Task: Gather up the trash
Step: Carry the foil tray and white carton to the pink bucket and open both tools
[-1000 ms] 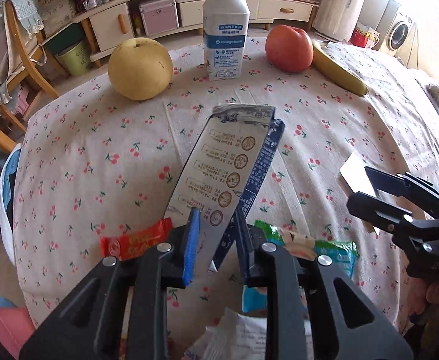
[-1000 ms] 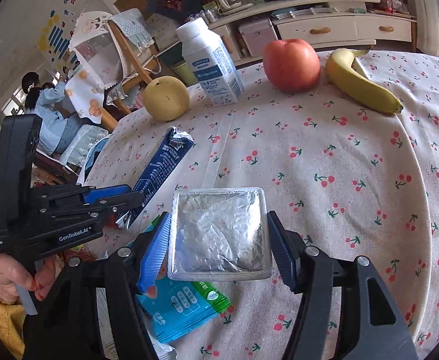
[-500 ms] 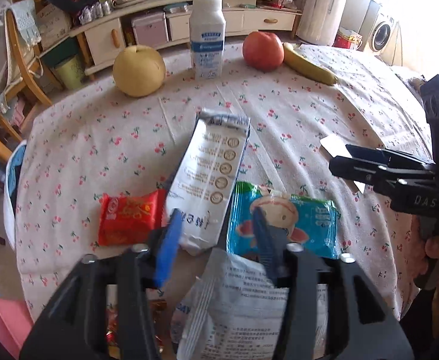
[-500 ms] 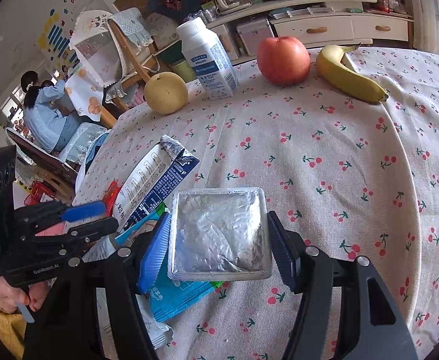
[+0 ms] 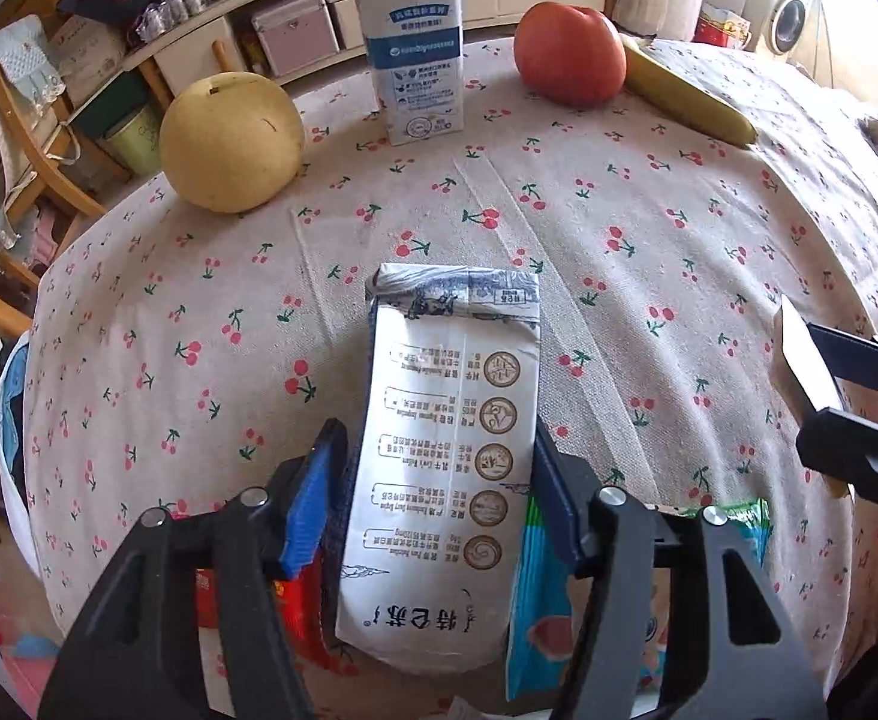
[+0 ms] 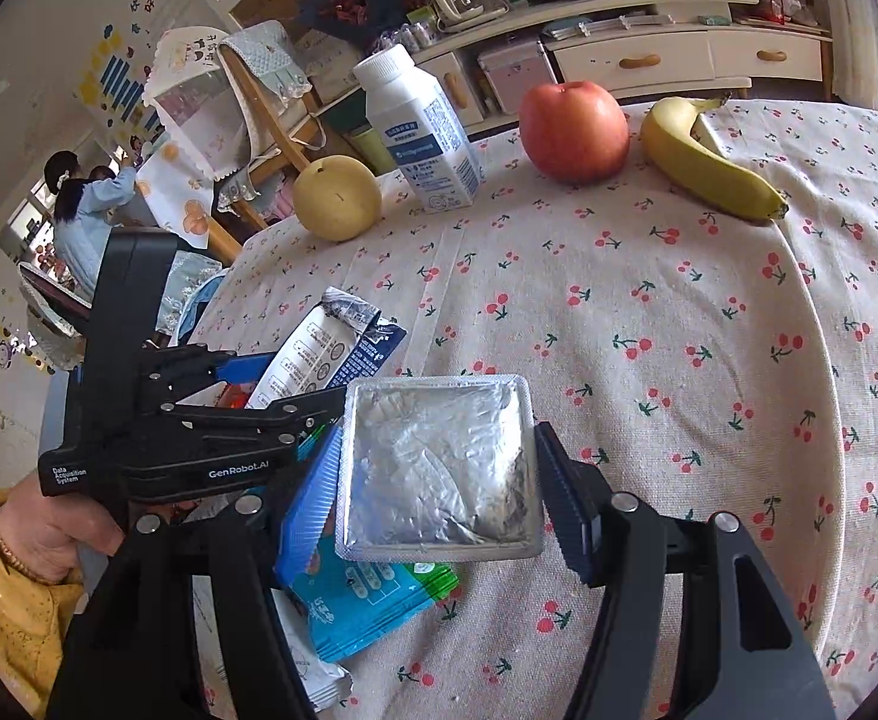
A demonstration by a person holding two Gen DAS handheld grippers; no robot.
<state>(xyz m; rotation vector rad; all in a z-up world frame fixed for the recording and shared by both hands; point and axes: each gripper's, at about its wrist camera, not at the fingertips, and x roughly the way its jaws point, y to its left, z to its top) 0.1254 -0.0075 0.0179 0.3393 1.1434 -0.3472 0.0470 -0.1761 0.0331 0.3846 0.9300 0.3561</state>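
Observation:
A flattened white and dark blue milk carton (image 5: 445,450) lies flat on the cherry-print tablecloth (image 5: 619,210). My left gripper (image 5: 436,429) straddles it from above. Its jaws are closing, and both pads lie against the carton's long sides. The right wrist view shows this gripper (image 6: 295,381) at the left, held by a hand in a yellow sleeve. My right gripper (image 6: 437,444) is shut on a square foil-lidded tray (image 6: 439,468) held above the cloth. A red wrapper (image 5: 295,594), a teal snack packet (image 6: 367,606) and a white wrapper (image 6: 313,678) lie under the grippers.
At the far side of the table stand a yellow pear (image 5: 232,141), a white milk bottle (image 5: 415,42), a red apple (image 5: 568,54) and a banana (image 5: 685,96). A wooden chair (image 6: 265,114) and cabinets lie beyond. A person (image 6: 85,210) sits far left.
A second ago my left gripper held the carton up by its thin edge. It then let go, the carton dropped flat, and the gripper came down around its width. The right gripper stayed put.

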